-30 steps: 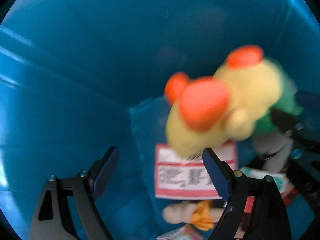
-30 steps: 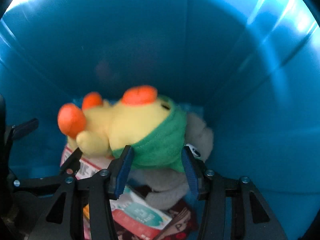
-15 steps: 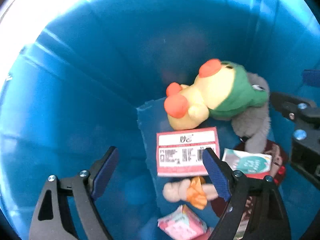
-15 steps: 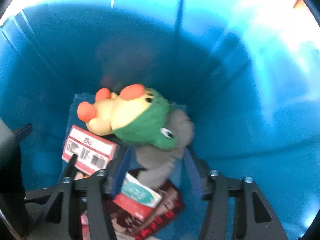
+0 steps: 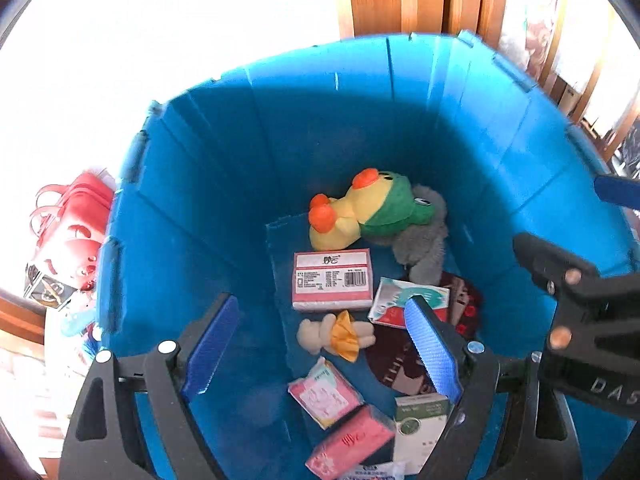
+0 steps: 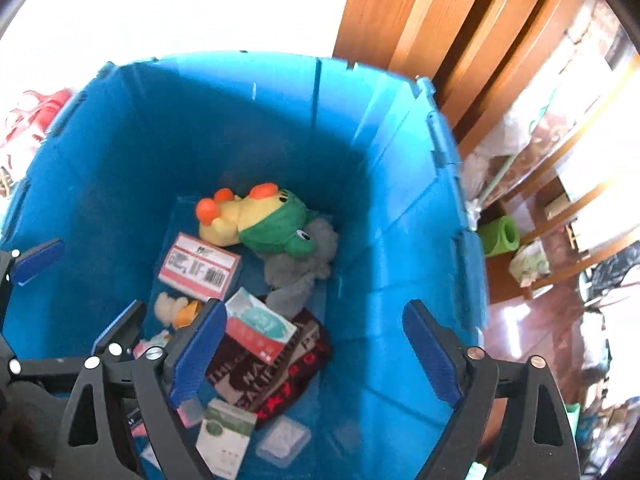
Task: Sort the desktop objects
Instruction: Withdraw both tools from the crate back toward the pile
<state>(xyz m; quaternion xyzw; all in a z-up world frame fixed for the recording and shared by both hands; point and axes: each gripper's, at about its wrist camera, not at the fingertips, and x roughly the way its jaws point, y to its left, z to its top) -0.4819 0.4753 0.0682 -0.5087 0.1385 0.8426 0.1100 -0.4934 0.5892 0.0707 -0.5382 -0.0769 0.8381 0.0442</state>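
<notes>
A deep blue bin [image 5: 192,208] [image 6: 400,240] fills both views. On its floor a yellow plush toy with a green hood [image 5: 360,212] [image 6: 260,220] lies on a grey plush [image 5: 420,244] [image 6: 300,264]. Near them are a red-and-white barcode box [image 5: 332,280] [image 6: 198,266], a tissue pack [image 5: 400,300] [image 6: 260,324], a small cream doll with an orange scarf [image 5: 336,334] and pink packs [image 5: 324,394]. My left gripper [image 5: 322,320] hangs open above the bin, holding nothing. My right gripper [image 6: 314,312] is beside it; its jaws are opening with nothing between them.
A dark red cloth [image 6: 280,372] and a green-and-white box [image 6: 226,432] lie at the near end of the bin. A red bag [image 5: 72,224] sits outside on the left. Wooden panels [image 6: 420,20], a green roll [image 6: 500,236] and shelves stand to the right.
Both grippers have risen from deep inside the bin to above its rim. The right gripper's jaws widened and let go of the yellow plush, which now lies on the bin floor.
</notes>
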